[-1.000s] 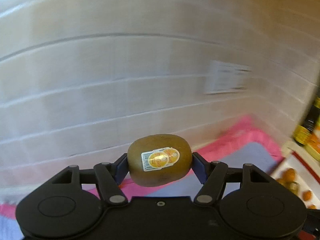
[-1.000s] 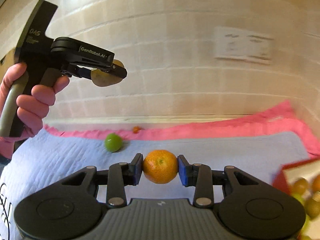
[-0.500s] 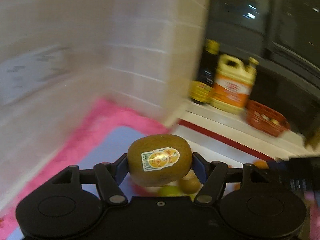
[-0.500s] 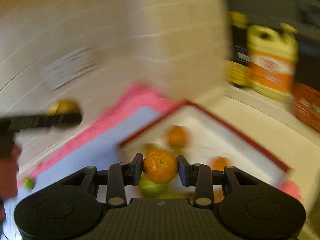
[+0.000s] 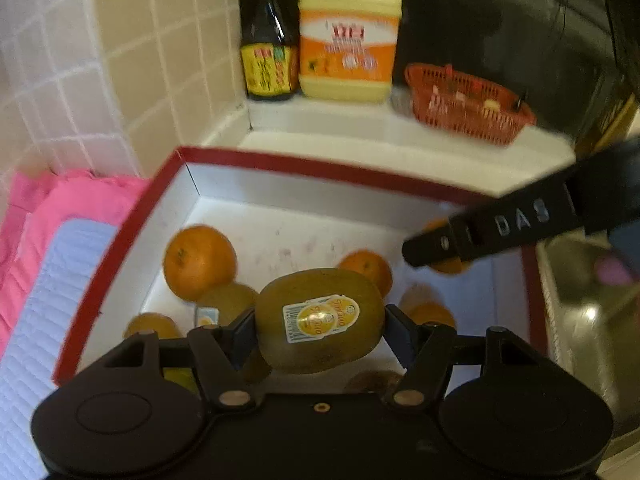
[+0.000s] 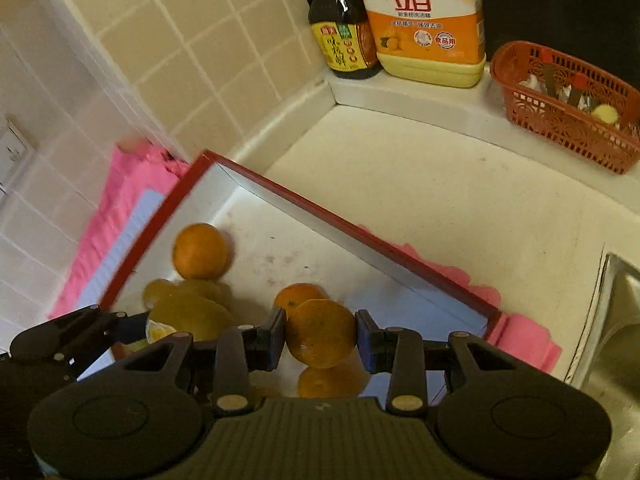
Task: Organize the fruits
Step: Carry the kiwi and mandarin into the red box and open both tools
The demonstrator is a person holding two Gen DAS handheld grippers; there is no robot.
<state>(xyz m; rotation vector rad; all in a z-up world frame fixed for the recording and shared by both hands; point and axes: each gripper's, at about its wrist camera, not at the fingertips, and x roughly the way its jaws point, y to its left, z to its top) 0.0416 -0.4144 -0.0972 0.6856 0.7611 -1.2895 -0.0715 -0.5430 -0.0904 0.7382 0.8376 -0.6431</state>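
1. Left gripper: clamped on a kiwi, its sticker turned toward the camera; held above the box, pointing steeply down.
2. Right gripper: clamped on an orange, held over the box's near part. In the left wrist view, this gripper is seen as a black bar at 3 o'clock, reaching in over the box rim.
3. Box: red-rimmed, white inside, open at the top; set on a pink cloth with a pale blue mat at 9 o'clock.
4. Box contents, left wrist view: one large orange at 10 o'clock of the held kiwi, a smaller orange just behind the kiwi at 1 o'clock, further oranges at 3 o'clock, kiwis lying at 8 to 9 o'clock. Exact count cannot be told; several are partly hidden by the grippers.
5. Ledge at 12 o'clock: a dark bottle with a yellow label, touching or just beside a yellow jug with an orange label.
6. Red basket: at 2 o'clock on the ledge, small items inside, too blurred to name.
7. Sink: steel, at 3 o'clock, beside the box.
8. Wall: beige tiles, at 10 to 11 o'clock.
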